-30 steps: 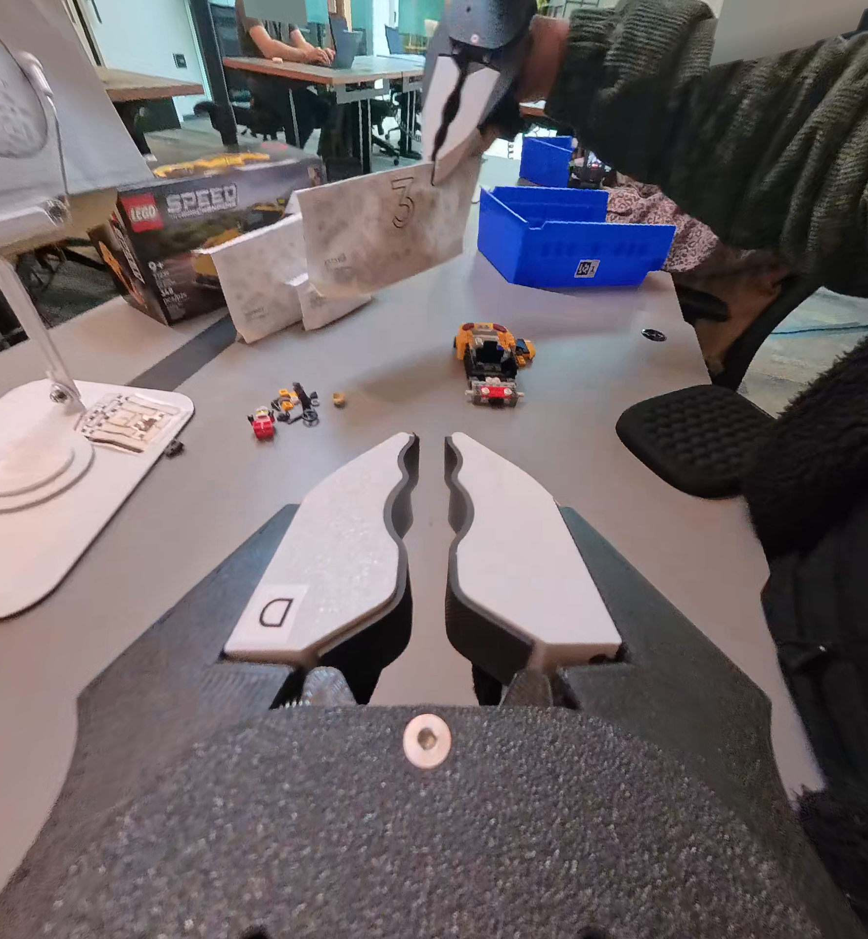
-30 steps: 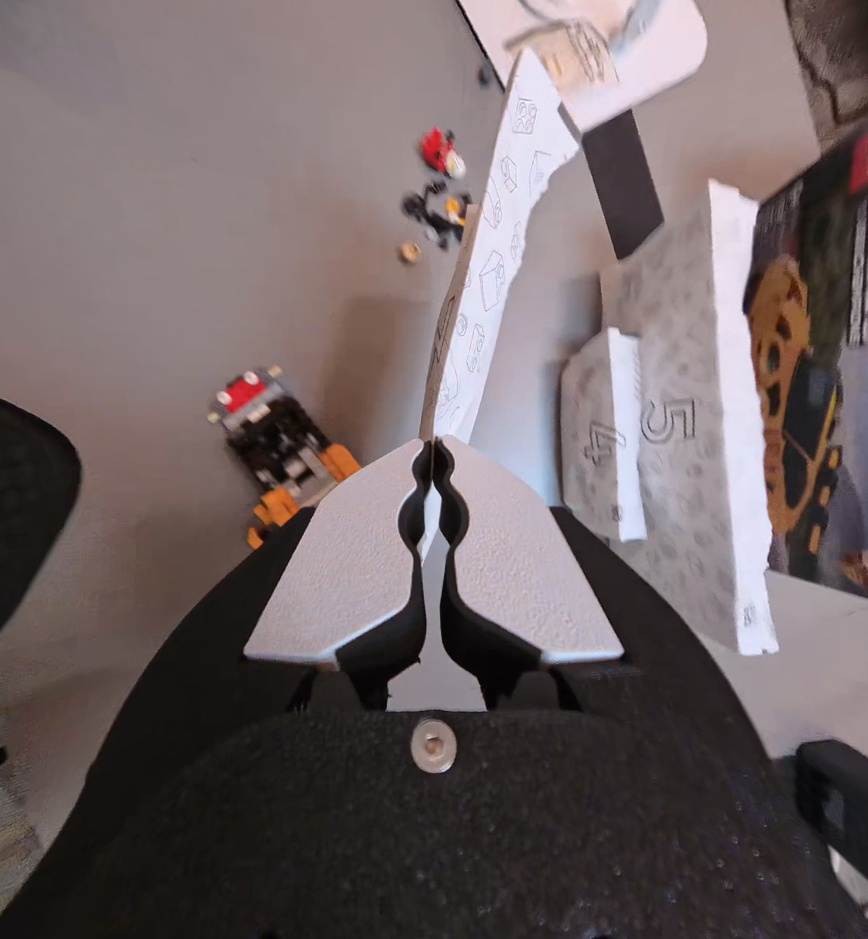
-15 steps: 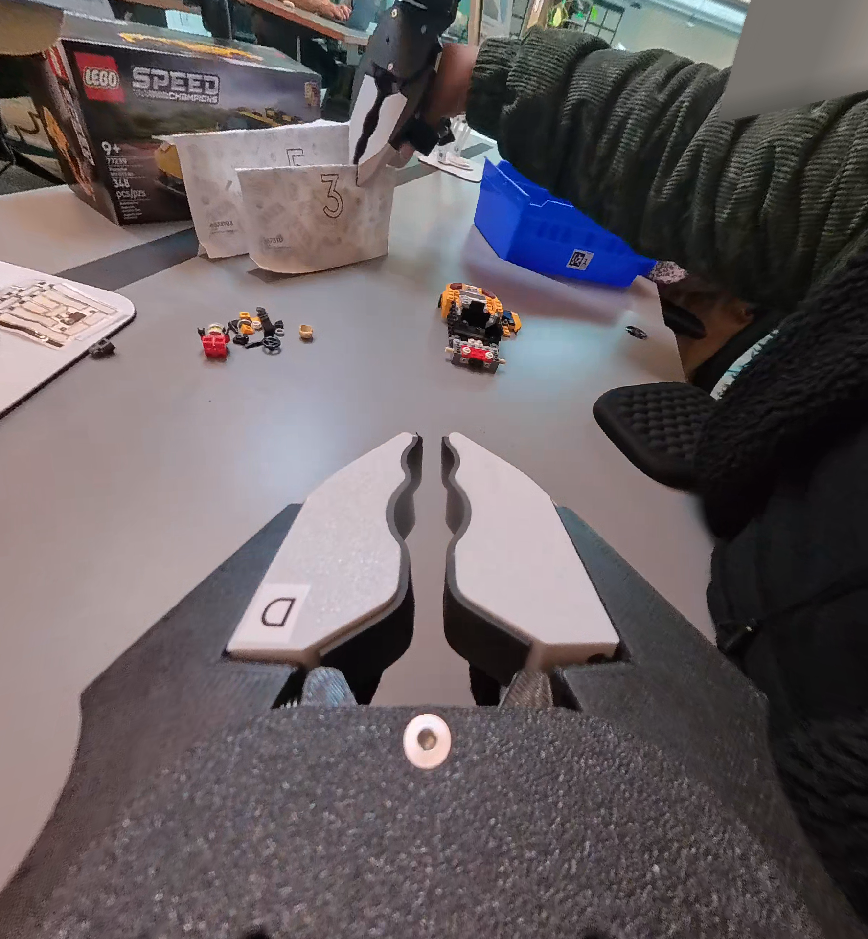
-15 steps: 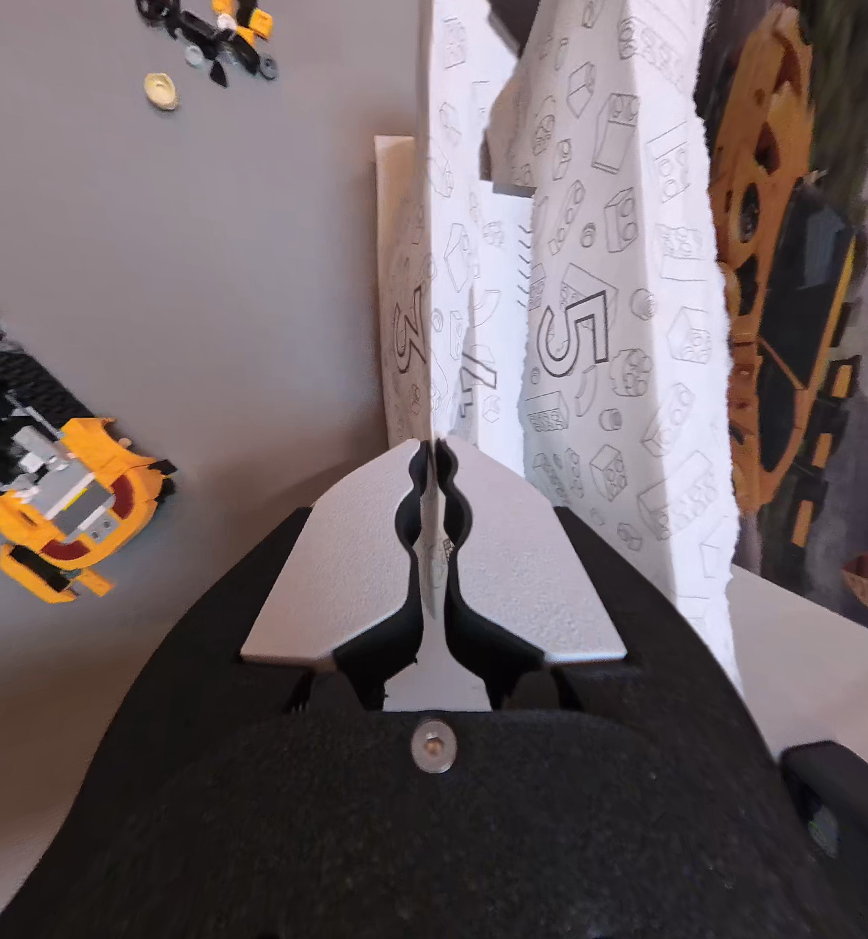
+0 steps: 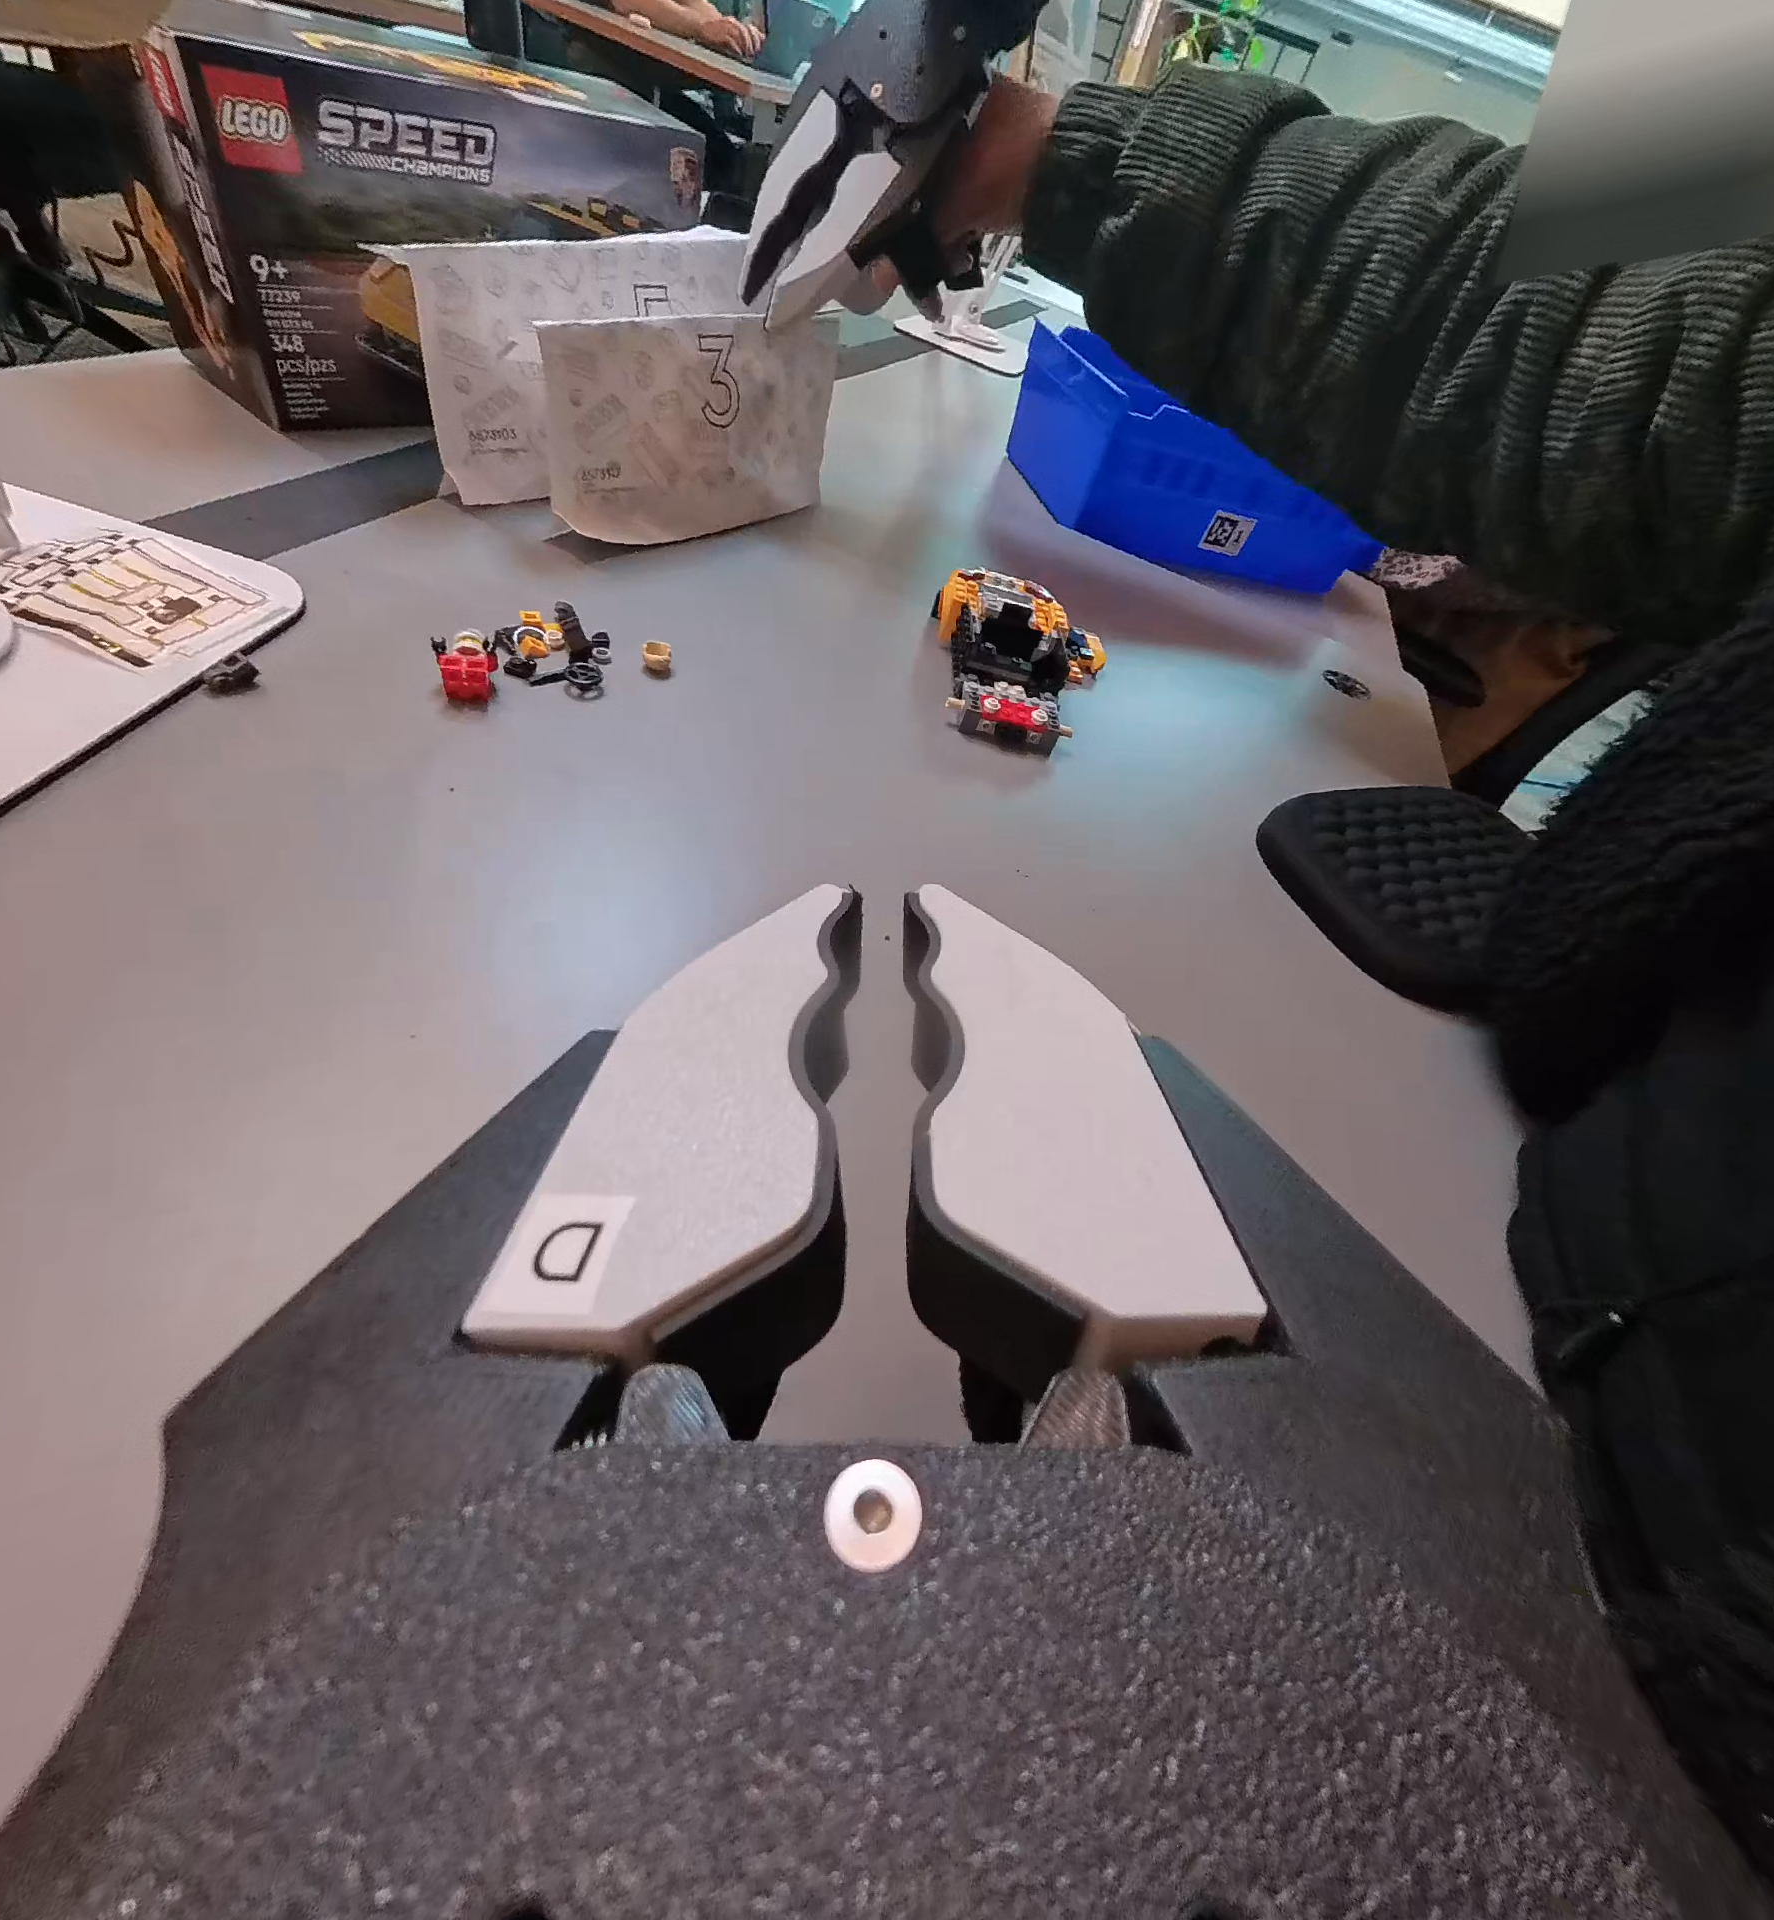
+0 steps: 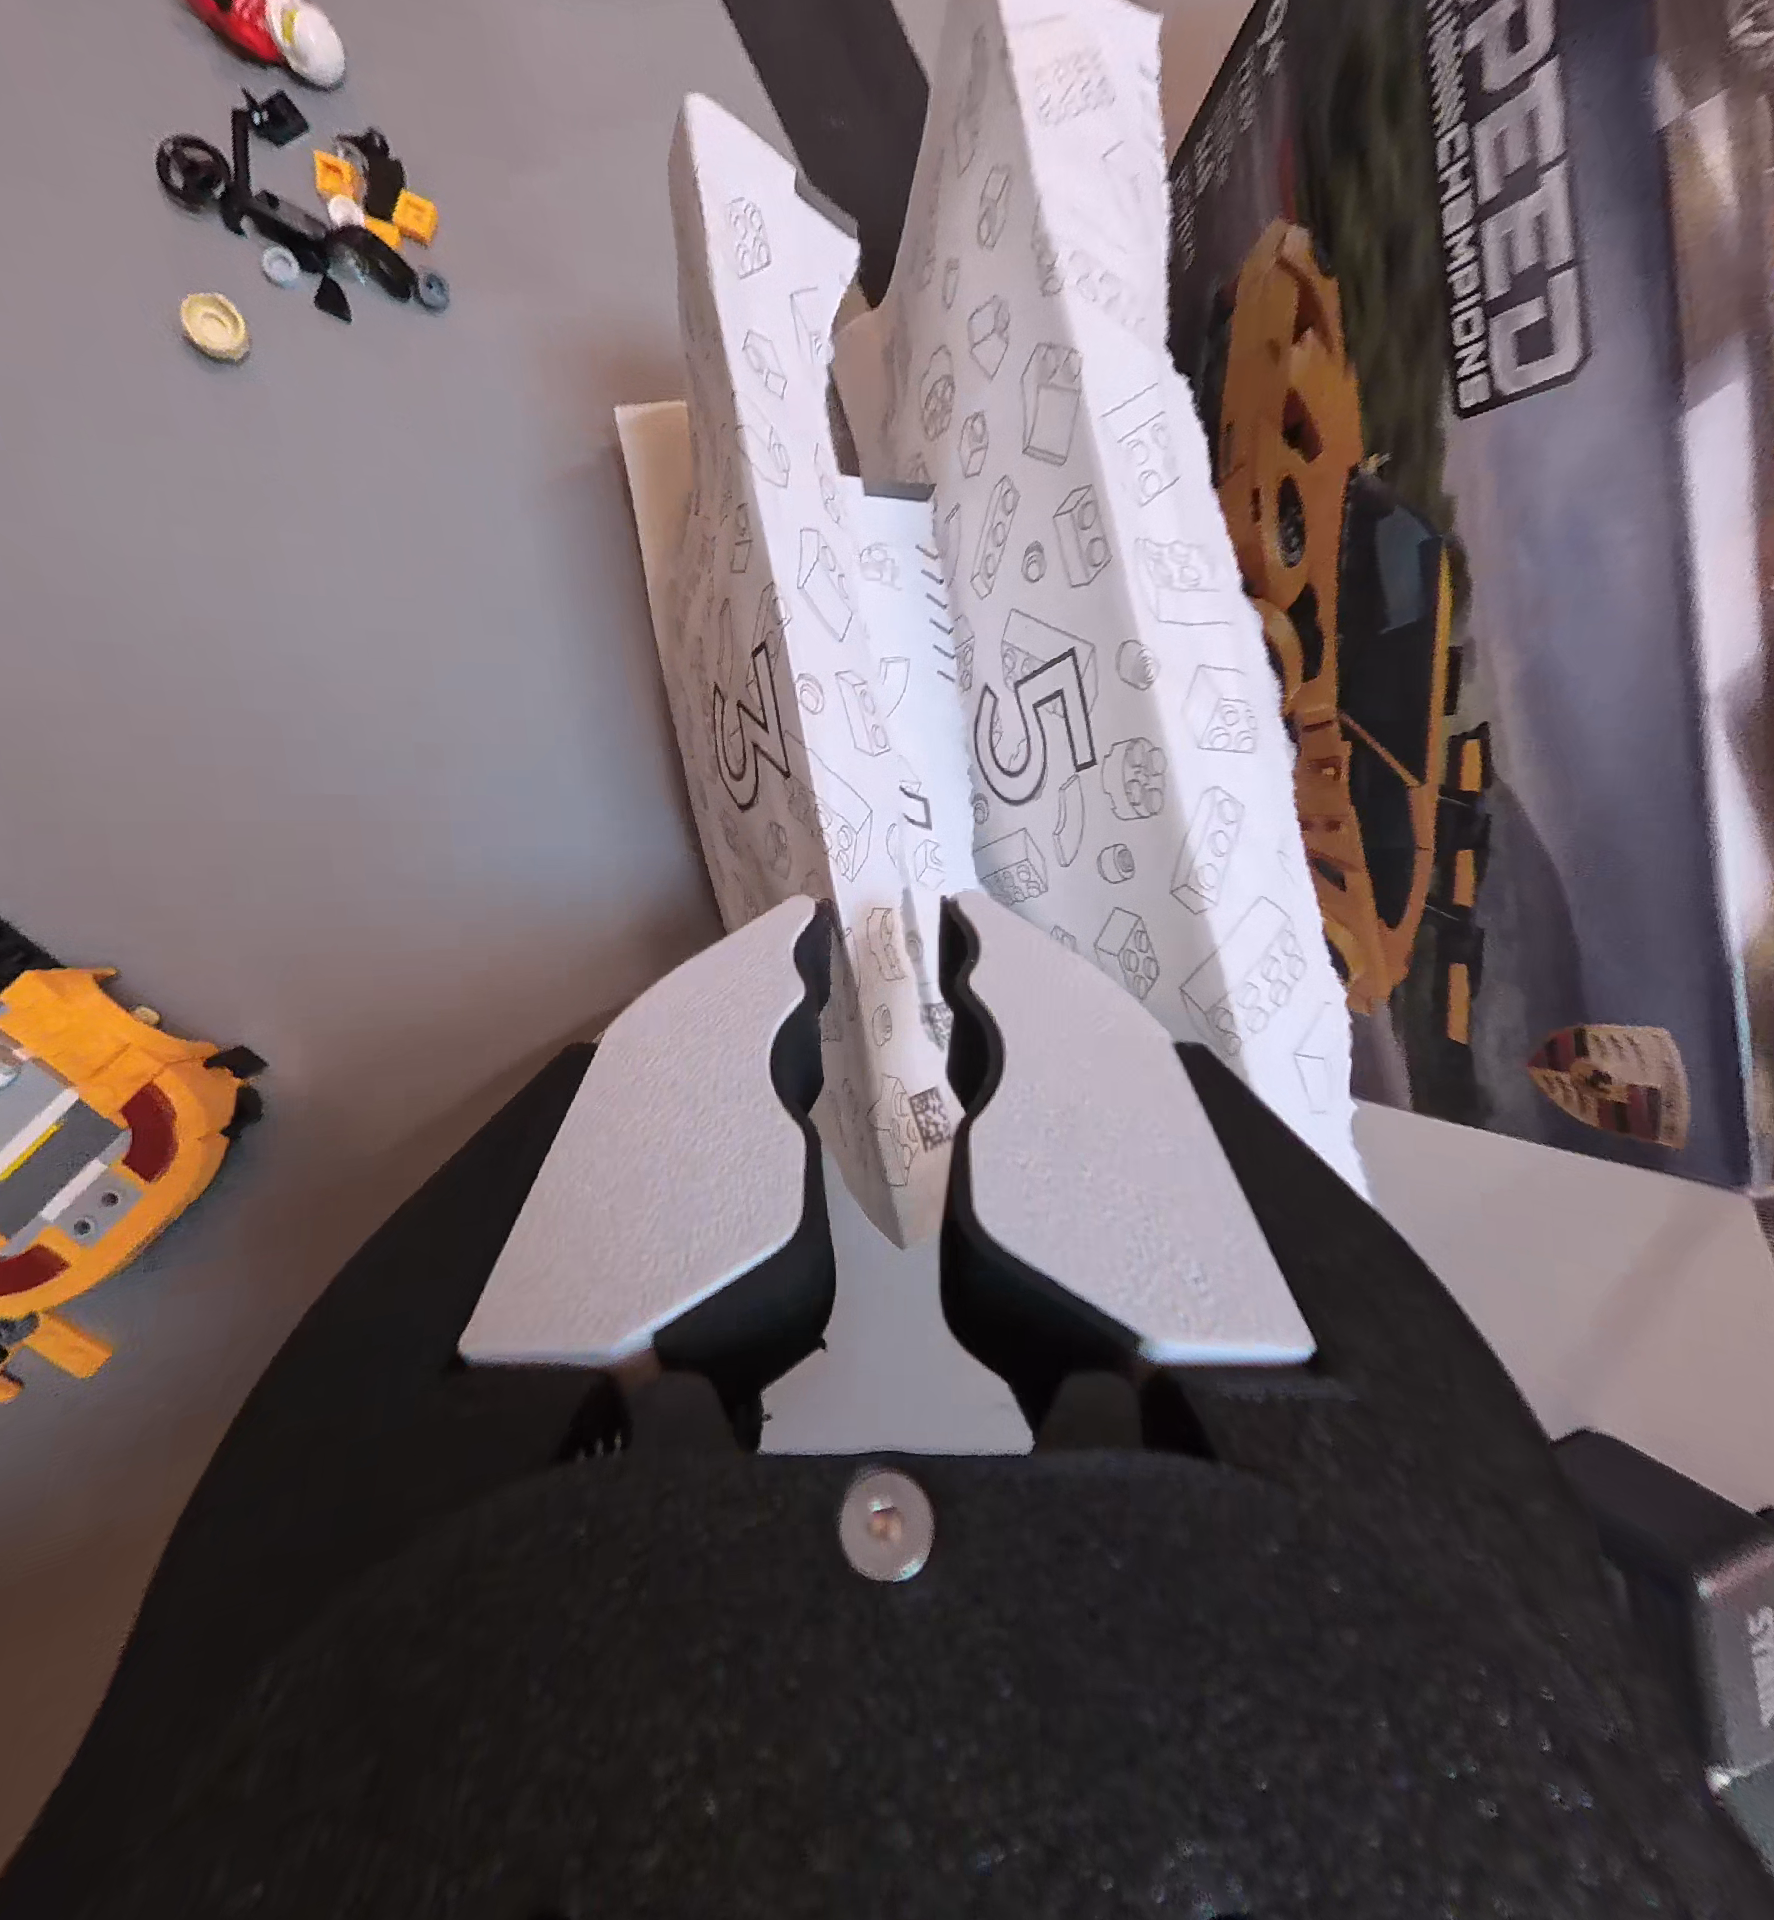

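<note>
Right gripper (image 6: 883, 925) spread around the white printed paper bag's (image 6: 758, 582) top edge; left gripper (image 5: 880, 904) slightly parted, bare, over the grey table (image 5: 343, 935)

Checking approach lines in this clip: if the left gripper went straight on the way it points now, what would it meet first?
Probably bare grey table first. The left gripper has its jaws slightly apart and empty. Farther along, the partly built orange toy car sits slightly right of that line; depth is uncertain.

2 grippers (image 5: 878, 904) (image 6: 883, 914). 3 white paper bags (image 5: 685, 436) (image 5: 509, 343) (image 6: 898, 623), 1 set box (image 5: 363, 208), 1 blue bin (image 5: 1153, 468), 1 part-built orange/black toy car (image 5: 1013, 649), 1 cluster of loose small pcs (image 5: 530, 655), exact pc count unclear, 1 white stand base (image 5: 83, 644).
</note>
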`<state>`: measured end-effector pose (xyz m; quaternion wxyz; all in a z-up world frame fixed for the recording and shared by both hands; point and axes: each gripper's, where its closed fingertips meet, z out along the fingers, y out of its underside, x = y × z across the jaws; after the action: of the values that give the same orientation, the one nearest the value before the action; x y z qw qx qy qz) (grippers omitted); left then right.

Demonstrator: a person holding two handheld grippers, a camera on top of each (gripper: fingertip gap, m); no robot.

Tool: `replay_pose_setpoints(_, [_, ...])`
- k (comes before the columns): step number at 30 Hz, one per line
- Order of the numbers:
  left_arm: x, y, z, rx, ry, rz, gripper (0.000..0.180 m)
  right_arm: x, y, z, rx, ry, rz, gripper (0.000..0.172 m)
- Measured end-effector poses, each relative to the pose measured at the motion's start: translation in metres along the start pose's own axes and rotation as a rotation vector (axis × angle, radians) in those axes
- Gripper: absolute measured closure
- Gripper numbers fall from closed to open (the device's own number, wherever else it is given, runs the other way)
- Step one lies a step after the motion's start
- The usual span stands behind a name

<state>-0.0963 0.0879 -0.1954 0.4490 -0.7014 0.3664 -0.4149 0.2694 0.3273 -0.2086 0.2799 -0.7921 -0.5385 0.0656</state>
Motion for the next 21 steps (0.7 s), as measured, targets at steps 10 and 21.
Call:
replay_pose_setpoints(10, [0.000, -0.003, -0.001, 0.028, -0.026, 0.032, 0.173, 0.001, -0.061, -0.065, 0.390, 0.340, -0.002, 0.133])
replay_pose_setpoints(21, [-0.005, -0.015, -0.010, 0.122, -0.100, 0.102, 0.173, -0.050, -0.112, -0.176, 0.945, 0.703, 0.169, 0.172])
